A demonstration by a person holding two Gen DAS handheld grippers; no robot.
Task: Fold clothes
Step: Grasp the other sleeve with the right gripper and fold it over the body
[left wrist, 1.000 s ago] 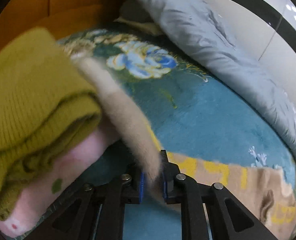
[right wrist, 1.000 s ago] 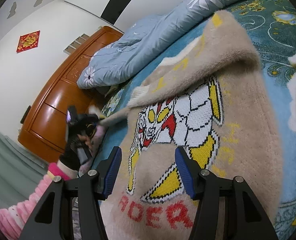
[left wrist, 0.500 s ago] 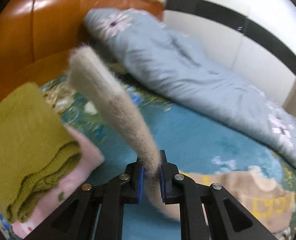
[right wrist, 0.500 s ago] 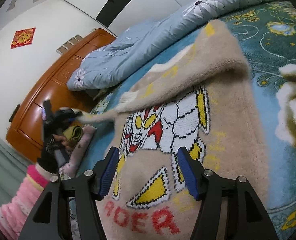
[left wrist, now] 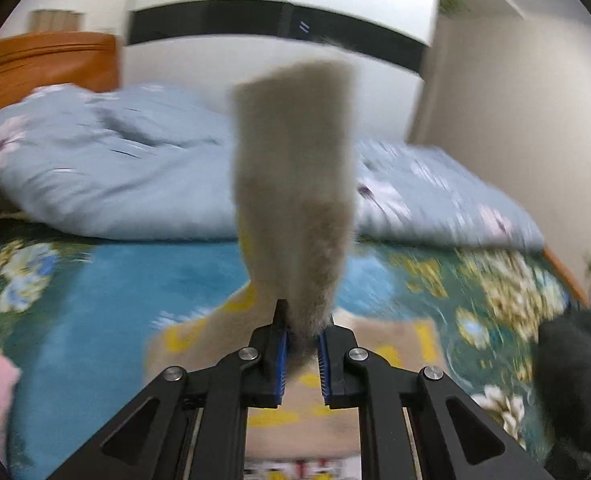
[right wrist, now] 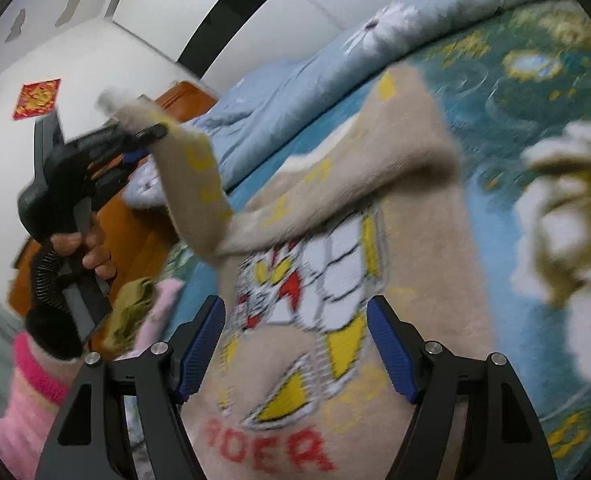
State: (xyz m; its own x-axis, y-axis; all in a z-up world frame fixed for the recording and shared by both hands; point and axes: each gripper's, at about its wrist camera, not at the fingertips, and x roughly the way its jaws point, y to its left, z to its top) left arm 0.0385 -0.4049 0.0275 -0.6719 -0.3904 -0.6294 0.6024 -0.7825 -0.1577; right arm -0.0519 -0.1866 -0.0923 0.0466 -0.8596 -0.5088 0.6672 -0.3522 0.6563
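Note:
A beige fuzzy sweater [right wrist: 407, 264] with a white, red and yellow robot print and red letters lies spread on the bed. My left gripper [left wrist: 301, 344] is shut on its beige sleeve [left wrist: 295, 200], which stands up in front of the camera. In the right wrist view the left gripper [right wrist: 135, 140] holds that sleeve [right wrist: 199, 188] high above the sweater's left side. My right gripper [right wrist: 295, 344] is open and empty, just above the sweater's lower print.
The bed has a teal floral blanket [left wrist: 95, 300]. A rumpled light-blue duvet [left wrist: 107, 168] lies along the far side. An orange wooden headboard [left wrist: 43, 60] is at the left. Folded olive and pink clothes [right wrist: 143, 304] sit at the left. A dark object [left wrist: 575, 380] lies at right.
My left gripper has lifted the sleeve up and swung it right, toward the sweater's body. The folded pile has left its view. The right gripper stays open over the print.

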